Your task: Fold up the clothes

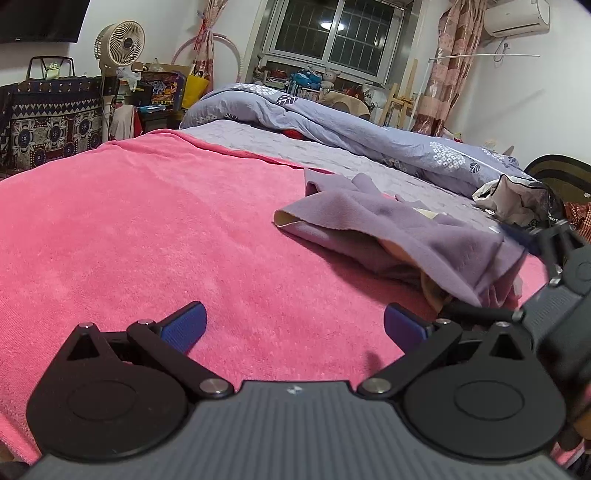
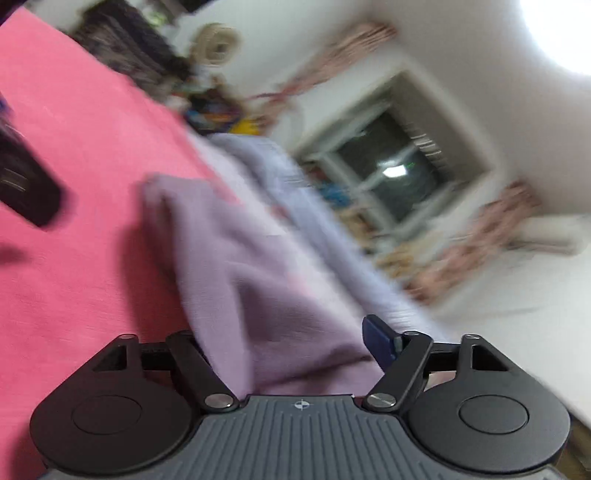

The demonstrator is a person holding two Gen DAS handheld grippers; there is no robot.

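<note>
A crumpled purple garment (image 1: pixel 406 236) with a pale yellow lining lies on the pink towel (image 1: pixel 147 240) that covers the bed. My left gripper (image 1: pixel 294 326) hovers low over the towel, short of the garment, open with nothing between its blue pads (image 1: pixel 184 325). My right gripper (image 1: pixel 569 266) comes in from the right edge at the garment's near end. In the tilted, blurred right wrist view the purple garment (image 2: pixel 258 288) runs between the wide-apart jaws of my right gripper (image 2: pixel 291 347). It covers the left finger, while the right blue pad (image 2: pixel 378 345) stands beside the cloth.
A bunched blue-grey floral duvet (image 1: pixel 332 122) lies across the far side of the bed, with a grey quilted sheet (image 1: pixel 295 147) before it. A bag and clothes (image 1: pixel 517 199) sit at the right. A fan (image 1: pixel 118 44), cluttered furniture and a window (image 1: pixel 332 33) stand beyond.
</note>
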